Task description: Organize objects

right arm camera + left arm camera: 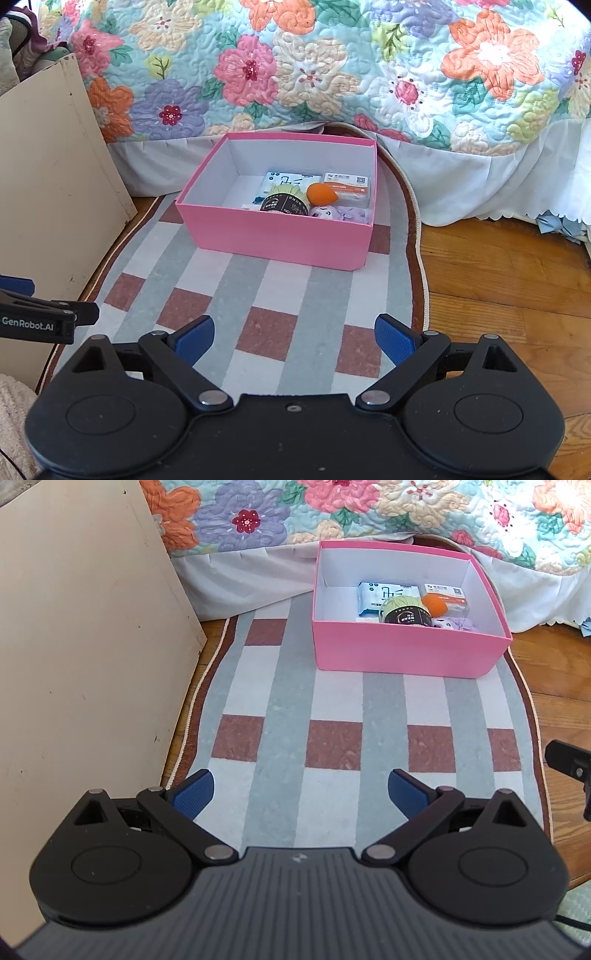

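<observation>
A pink box point(402, 651) point(277, 238) stands on the far end of a checked rug. Inside it lie a green yarn ball with a black label point(404, 609) point(284, 201), an orange teardrop sponge point(436, 603) point(320, 194), a blue-and-white packet point(386, 594) point(284, 181), a white-and-orange packet point(447, 592) point(347, 184) and a lilac plush toy point(456, 623) point(338, 214). My left gripper point(300, 794) is open and empty, low over the near rug. My right gripper point(294, 338) is open and empty, also over the near rug.
The checked rug point(332, 709) point(258, 295) lies on a wooden floor point(509, 280). A cream cabinet panel point(74, 646) point(48, 177) stands at the left. A bed with a floral quilt point(369, 506) point(332, 66) rises behind the box.
</observation>
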Demonstrator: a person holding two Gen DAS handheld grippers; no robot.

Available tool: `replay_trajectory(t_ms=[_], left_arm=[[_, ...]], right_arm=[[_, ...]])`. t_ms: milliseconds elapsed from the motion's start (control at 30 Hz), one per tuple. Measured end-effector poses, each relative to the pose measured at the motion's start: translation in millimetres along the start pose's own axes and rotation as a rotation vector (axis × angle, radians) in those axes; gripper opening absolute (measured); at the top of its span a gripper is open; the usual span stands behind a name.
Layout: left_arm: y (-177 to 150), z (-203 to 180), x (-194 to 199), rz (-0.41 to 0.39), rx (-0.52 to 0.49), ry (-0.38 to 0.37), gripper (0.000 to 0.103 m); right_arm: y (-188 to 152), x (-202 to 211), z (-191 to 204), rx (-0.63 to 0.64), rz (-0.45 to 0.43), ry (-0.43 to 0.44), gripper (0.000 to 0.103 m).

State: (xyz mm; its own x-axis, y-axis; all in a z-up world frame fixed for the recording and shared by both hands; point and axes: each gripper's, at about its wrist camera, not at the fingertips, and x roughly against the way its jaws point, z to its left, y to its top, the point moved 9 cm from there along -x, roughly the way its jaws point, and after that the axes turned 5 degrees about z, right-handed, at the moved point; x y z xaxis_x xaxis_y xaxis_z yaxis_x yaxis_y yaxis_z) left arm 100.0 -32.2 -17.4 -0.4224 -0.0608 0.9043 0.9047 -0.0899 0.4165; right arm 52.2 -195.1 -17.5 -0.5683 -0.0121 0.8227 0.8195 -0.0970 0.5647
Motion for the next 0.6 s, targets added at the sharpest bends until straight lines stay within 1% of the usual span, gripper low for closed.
replay_trajectory(t_ms=[167, 600], left_arm=[[1.3, 0.3, -2.9, 0.006, 0.007, -0.002, 0.103], [1.3, 3.6, -4.1, 0.011, 0.019, -0.024, 0.103]], right_arm=[[-0.4, 0.6, 2.3, 0.014, -0.002, -0.011, 0.096], [-0.4, 1.9, 4.9, 0.016, -0.006, -0.003, 0.096]])
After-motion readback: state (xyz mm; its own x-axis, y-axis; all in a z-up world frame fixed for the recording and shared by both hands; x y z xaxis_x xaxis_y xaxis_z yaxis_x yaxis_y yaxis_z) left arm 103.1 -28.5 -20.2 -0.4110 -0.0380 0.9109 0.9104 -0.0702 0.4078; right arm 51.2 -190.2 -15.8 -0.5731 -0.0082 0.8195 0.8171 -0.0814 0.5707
